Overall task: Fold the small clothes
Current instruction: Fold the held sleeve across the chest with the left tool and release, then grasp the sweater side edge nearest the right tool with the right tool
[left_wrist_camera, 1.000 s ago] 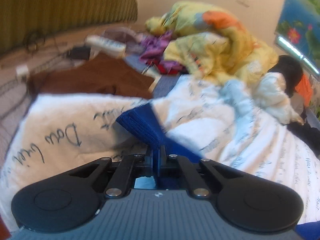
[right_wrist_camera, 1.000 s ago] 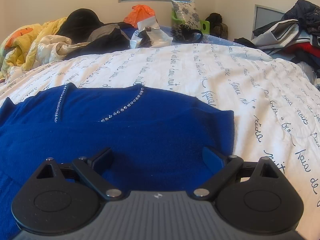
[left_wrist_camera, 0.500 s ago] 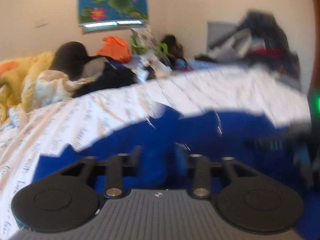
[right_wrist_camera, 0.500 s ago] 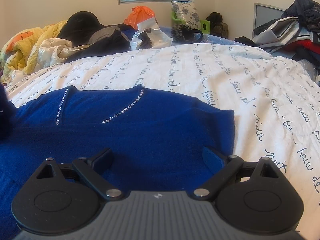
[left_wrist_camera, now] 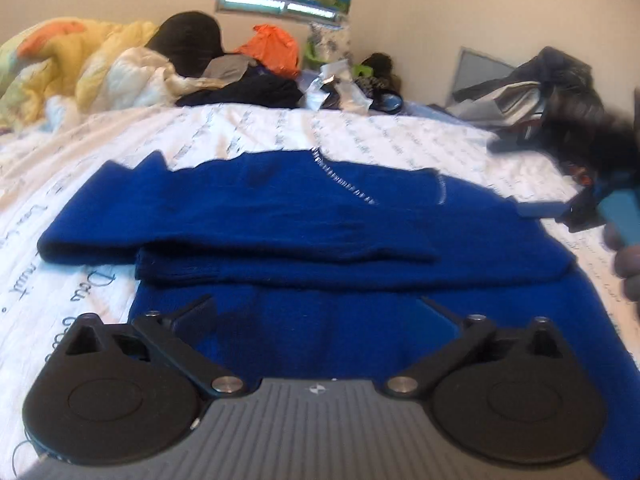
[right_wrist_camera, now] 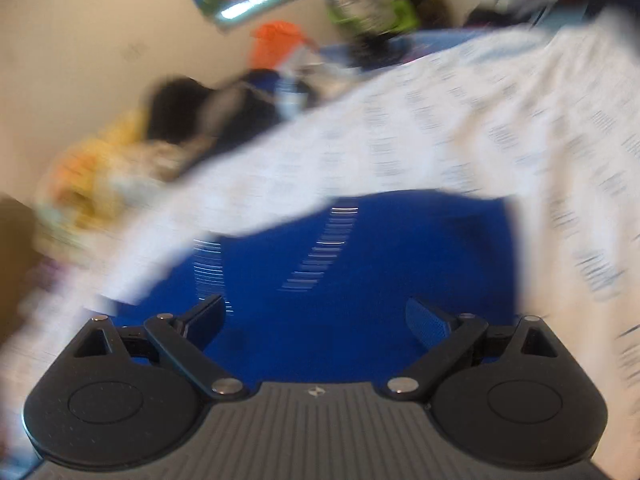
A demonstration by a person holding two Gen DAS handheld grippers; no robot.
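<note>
Garment: a deep blue knitted sweater with a line of small silvery beads at the neck lies across the bed's white sheet printed with dark script, one sleeve folded over the body as a long band.
Left gripper: hovers low over the near hem, jaws spread wide, holding nothing.
Right gripper: jaws wide apart and empty above the same sweater; its view is heavily smeared, so its exact spot over the cloth is hard to judge.
Far side: a yellow and orange quilt and a heap of dark clothes crowd the far edge of the bed.
Risk: the folded sleeve rests loose; a fast sweep by either gripper could snag the knit and drag the fold open.
Risk: pinching sheet along with hem would pull the bedding up and skew the next fold.
</note>
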